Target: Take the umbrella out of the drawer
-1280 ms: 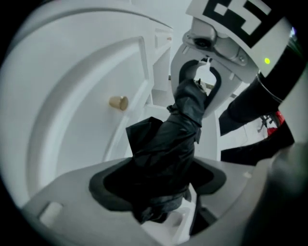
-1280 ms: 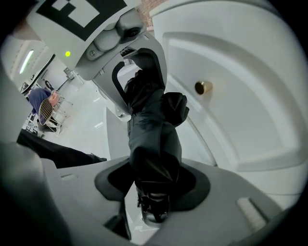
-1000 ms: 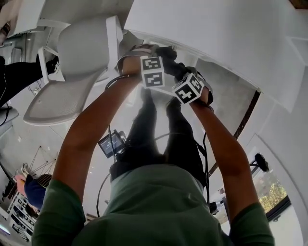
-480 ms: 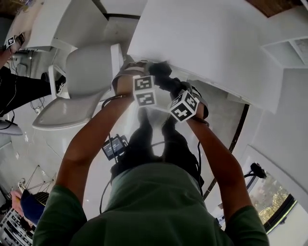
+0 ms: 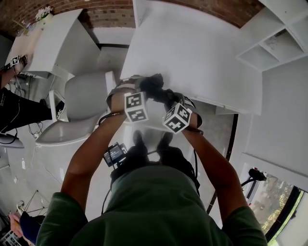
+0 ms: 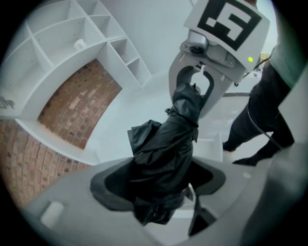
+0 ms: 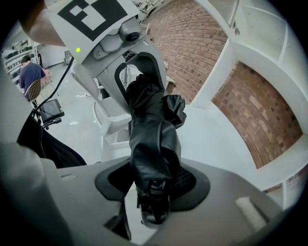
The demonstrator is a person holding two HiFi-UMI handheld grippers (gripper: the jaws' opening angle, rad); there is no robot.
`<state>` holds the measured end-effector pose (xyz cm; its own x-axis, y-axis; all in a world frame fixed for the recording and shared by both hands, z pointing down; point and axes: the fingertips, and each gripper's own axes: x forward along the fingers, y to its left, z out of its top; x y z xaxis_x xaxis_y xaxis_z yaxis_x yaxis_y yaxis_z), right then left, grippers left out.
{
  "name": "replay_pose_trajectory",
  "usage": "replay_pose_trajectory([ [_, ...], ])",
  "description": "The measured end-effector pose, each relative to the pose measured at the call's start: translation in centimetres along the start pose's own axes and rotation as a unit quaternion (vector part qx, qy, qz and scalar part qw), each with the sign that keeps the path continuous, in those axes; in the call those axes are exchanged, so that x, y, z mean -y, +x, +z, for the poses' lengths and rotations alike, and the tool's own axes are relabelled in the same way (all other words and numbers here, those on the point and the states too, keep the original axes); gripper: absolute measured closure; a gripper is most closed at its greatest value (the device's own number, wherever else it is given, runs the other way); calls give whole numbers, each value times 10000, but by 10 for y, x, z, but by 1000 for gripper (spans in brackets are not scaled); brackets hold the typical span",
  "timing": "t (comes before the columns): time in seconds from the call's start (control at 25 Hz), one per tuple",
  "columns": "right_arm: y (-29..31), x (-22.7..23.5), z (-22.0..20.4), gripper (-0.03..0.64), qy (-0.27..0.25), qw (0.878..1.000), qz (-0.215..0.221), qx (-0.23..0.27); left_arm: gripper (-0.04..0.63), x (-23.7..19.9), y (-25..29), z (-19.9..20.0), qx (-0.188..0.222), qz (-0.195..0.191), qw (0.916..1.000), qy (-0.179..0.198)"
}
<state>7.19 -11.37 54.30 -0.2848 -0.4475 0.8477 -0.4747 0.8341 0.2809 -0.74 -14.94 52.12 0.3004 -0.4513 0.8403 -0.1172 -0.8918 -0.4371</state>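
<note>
1. Left gripper (image 6: 159, 192): the jaws are closed on one end of a folded black umbrella (image 6: 163, 144). Its loose fabric is bunched between the pads and spills over them.
2. Right gripper (image 7: 154, 187): the jaws are clamped on the opposite end of the umbrella. The bundled tip projects just past the pads.
3. Umbrella: it is spanned from one gripper to the other, each gripper being seen at the far end of the bundle in the other's view. It is carried by the two grips alone and rests on nothing. In the head view it lies just beyond the left marker cube (image 5: 136, 106) and the right marker cube (image 5: 177, 117), over the front edge of the white desk (image 5: 192, 53).
4. Change over the last second: only the near part of the desk was shown before, and it filled the upper frame. The whole top is now seen from above, with the brick wall (image 5: 110, 12) and the white shelves (image 5: 274, 38) brought into view. The grey chair (image 5: 84, 103) is seen from higher up. Grippers and umbrella are read as having been raised together, with both grips unaltered.
5. Meaning for the task: the drawer cannot be made out in any view. The umbrella is therefore judged to be already clear of it, so that only carrying off or setting down is left.
</note>
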Motion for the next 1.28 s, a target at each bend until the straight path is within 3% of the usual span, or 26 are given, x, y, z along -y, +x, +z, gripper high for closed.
replay_pose_trajectory([
  [0.4, -50, 60, 5, 420, -399, 9966, -689, 222, 261, -45, -32, 55, 390, 770, 9962, 93],
  [0.76, -58, 113, -5, 419, -799, 9893, -1155, 390, 262, -76, -23, 91, 575, 1272, 9902, 37],
  [1.28, -2, 189, -19, 411, -1474, 9832, -1022, 341, 273, -121, 44, 104, 435, 1306, 9874, -776],
])
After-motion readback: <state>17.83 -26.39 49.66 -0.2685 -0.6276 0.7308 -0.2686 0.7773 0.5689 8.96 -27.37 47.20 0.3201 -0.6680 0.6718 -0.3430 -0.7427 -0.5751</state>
